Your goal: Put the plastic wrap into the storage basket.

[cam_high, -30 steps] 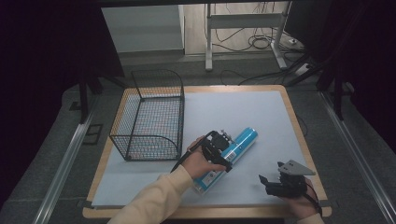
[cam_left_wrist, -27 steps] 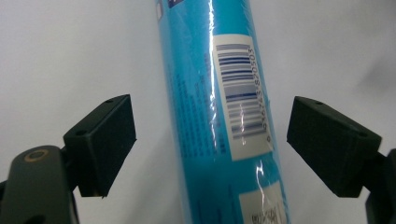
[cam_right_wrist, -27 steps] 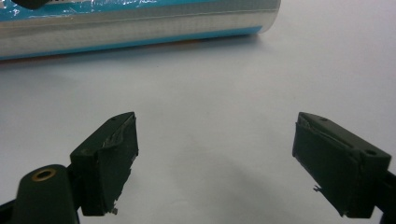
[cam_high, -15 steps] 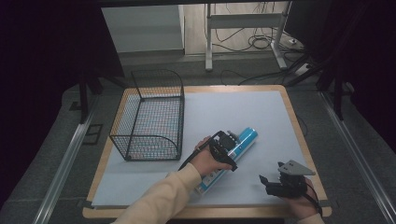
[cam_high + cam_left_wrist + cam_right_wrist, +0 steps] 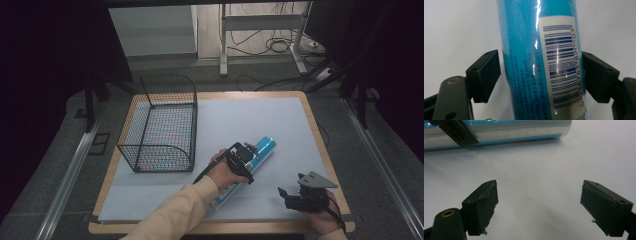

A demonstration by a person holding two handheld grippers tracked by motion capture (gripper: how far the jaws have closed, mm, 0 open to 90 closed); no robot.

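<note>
A blue cylindrical can (image 5: 260, 149) with a barcode label (image 5: 560, 67) lies on the white table sheet (image 5: 250, 115), pointing toward the far right. My left gripper (image 5: 241, 156) is lowered over its middle. In the left gripper view the can (image 5: 524, 62) runs upright between the two jaws, which stand open on either side, very close to its walls. My right gripper (image 5: 300, 196) rests open near the front right of the sheet with nothing between its fingers. The right gripper view has the can's silvery end (image 5: 524, 131) across the top.
A black wire basket (image 5: 162, 125) stands on the left half of the sheet, a little left of the can. The wooden table edge (image 5: 315, 130) borders the sheet. Table legs and cables (image 5: 270, 45) lie on the floor beyond.
My left gripper has shifted slightly right and nearer along the can. The can and the right gripper have stayed put.
</note>
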